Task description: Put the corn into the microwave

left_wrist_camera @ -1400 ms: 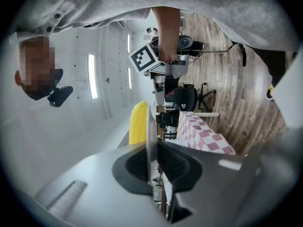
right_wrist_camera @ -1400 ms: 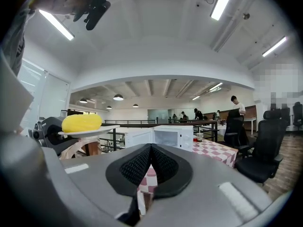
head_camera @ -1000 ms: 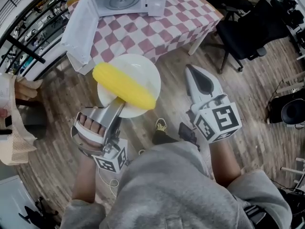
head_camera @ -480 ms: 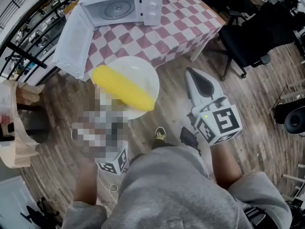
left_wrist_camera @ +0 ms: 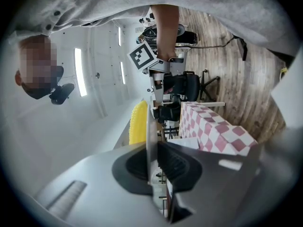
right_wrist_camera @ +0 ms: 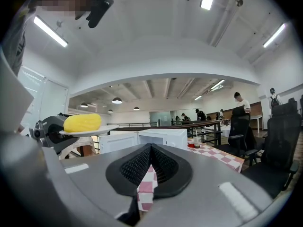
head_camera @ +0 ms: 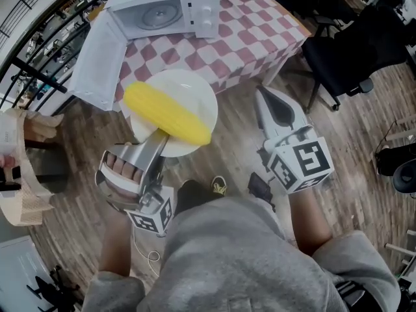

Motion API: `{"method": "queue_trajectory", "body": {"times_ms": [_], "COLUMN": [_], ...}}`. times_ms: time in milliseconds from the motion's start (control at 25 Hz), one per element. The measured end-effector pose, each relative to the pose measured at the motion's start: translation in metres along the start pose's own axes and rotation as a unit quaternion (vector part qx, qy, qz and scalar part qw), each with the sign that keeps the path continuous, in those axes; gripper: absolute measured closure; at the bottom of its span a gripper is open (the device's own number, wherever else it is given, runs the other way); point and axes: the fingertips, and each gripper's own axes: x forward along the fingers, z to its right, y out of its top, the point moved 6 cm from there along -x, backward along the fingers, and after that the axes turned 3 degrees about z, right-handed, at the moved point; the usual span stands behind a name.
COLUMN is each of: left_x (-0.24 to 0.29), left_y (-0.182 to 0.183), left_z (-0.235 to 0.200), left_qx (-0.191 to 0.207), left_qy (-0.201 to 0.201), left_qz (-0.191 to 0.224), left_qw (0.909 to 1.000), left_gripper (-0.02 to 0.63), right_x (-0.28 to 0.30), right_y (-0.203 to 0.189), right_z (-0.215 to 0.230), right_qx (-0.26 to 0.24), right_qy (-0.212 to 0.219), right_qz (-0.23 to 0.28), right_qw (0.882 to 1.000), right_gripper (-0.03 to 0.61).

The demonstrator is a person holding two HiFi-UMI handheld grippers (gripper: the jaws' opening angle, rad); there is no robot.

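- My left gripper [head_camera: 159, 135] is clamped on the near rim of a white plate [head_camera: 195, 96]. In the left gripper view the pads pinch the plate's thin edge [left_wrist_camera: 150, 162].
- My right gripper [head_camera: 260, 95] is empty, jaws brought together at the tips. It is held level beside the plate and apart from it.
- Table [head_camera: 260, 41] with red-and-white checked cloth sits ahead, its near edge just beyond the plate.
- Microwave [head_camera: 166, 8] stands on the table's far side. Its cavity is open and the glass turntable is visible inside.
- Microwave door [head_camera: 97, 60] is swung wide to the left and hangs out past the table edge, near the plate's left side.
- The plate is carried in the air over the wooden floor, roughly level.
- The corn [head_camera: 168, 114], a yellow cob, lies loose across the plate's near half, close to the clamped rim. It is not yet in the microwave.
- Risk, cob rolling: it is round and nothing restrains it. My guess is that any tilt or a sudden stop would send it off the plate to the floor.
- Risk, grip: the plate is held by one edge only, so it could pivot or slip in the pads under the cob's weight.
- Risk, collision: the open door and the cavity's frame are tight company for a wide plate. A clipped rim would jolt the cob loose.
- The right gripper could steady the far rim. I can't tell if that is needed.
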Motion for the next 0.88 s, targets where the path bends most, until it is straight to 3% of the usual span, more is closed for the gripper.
{"method": "queue_trajectory", "body": {"times_ms": [360, 880], "left_x": [0.020, 0.070], "left_y": [-0.012, -0.070], "left_z": [-0.001, 0.018], "left_qx": [0.006, 0.005], "left_qy": [0.006, 0.014], "left_qz": [0.001, 0.012], "left_qw": [1.0000, 0.9998], "left_gripper": [0.586, 0.586], "right_x": [0.027, 0.105], "right_y": [0.002, 0.008], "right_z": [0.004, 0.012], "right_qx": [0.000, -0.015], "right_qy": [0.010, 0.009], "right_qz": [0.003, 0.006], "right_qw": [1.000, 1.000], "right_gripper": [0.580, 0.580]}}
